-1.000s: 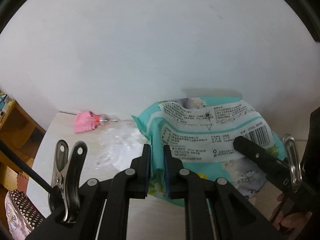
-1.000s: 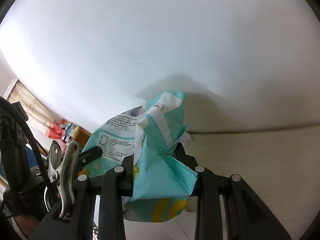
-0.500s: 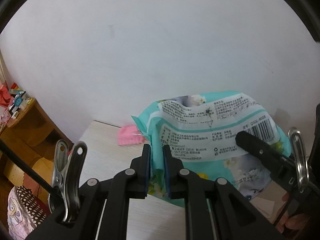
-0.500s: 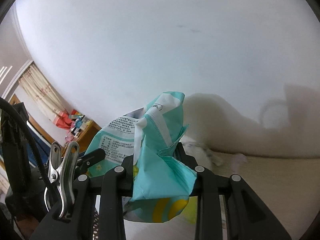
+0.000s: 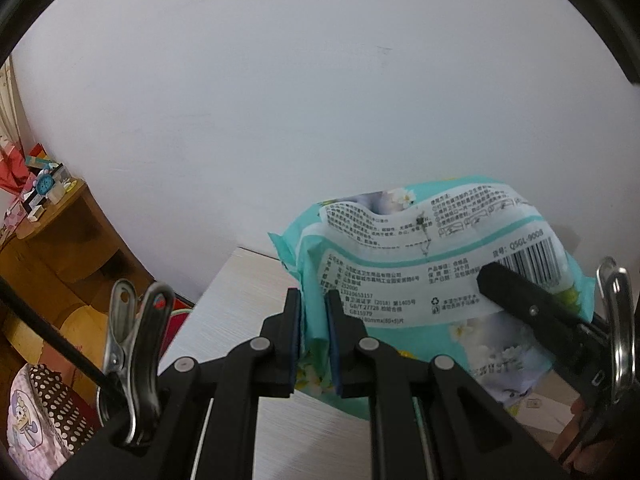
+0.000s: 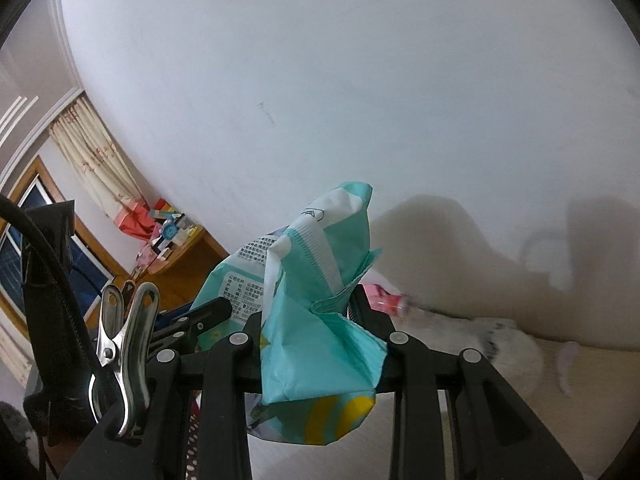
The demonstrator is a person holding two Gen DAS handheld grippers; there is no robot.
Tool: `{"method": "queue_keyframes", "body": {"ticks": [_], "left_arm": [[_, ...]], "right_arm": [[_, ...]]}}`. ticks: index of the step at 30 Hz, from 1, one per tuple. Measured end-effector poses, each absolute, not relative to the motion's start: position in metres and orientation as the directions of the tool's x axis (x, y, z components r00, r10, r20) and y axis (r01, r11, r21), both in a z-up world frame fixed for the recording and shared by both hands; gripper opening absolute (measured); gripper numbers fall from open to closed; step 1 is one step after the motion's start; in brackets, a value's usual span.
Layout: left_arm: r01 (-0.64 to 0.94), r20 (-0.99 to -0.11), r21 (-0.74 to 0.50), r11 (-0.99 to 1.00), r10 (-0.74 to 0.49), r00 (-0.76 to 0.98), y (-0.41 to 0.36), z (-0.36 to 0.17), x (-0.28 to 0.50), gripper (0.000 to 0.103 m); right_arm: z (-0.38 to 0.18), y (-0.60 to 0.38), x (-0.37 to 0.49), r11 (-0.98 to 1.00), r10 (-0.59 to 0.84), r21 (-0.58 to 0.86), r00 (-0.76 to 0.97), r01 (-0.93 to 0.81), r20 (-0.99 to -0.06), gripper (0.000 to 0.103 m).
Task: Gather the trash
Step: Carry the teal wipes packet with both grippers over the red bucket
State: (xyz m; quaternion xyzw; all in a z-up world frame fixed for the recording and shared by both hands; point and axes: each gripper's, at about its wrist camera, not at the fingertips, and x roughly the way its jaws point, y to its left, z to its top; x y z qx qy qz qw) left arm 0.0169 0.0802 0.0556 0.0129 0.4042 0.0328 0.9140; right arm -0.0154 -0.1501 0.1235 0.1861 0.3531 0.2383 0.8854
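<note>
Swung left off the table, the crinkled teal plastic bag [image 5: 432, 280] stays pinched by both grippers' fingers.

White wall [image 5: 280, 100] fills most of both views. Light wood-grain worktop [image 5: 240, 308] below, its far edge against the wall. Left of it, wooden shelf unit [image 5: 68, 248] w/ clutter on top: blue toy clock [image 5: 45, 185], small boxes, red paper. Polka-dot fabric w/ cartoon print [image 5: 44, 412] at bottom left of left wrist view. Right wrist view: cream curtain [image 6: 100, 164] beside dark window w/ wood frame [image 6: 24, 240]; ceiling moulding above.
</note>
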Motion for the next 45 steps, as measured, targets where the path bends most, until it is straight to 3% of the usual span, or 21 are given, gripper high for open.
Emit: {"method": "queue_keyframes", "body": {"ticks": [21, 26, 36, 45], "left_arm": [[-0.186, -0.754, 0.024, 0.982, 0.140, 0.642, 0.199, 0.041, 0.012, 0.012], [-0.235, -0.754, 0.034, 0.971, 0.179, 0.631, 0.182, 0.050, 0.000, 0.012], [-0.320, -0.770, 0.011, 0.947, 0.213, 0.601, 0.216, 0.011, 0.017, 0.012], [-0.348, -0.823, -0.064, 0.935, 0.147, 0.548, 0.274, -0.035, 0.047, 0.012]], "right_arm": [[0.115, -0.023, 0.020, 0.795, 0.604, 0.485, 0.554, -0.364, -0.573, 0.030], [0.110, 0.004, 0.035, 0.778, 0.628, 0.488, 0.507, -0.396, -0.590, 0.030], [0.089, 0.054, 0.077, 0.736, 0.675, 0.507, 0.421, -0.449, -0.606, 0.029], [0.047, 0.109, 0.116, 0.742, 0.663, 0.522, 0.345, -0.422, -0.664, 0.029]]}}
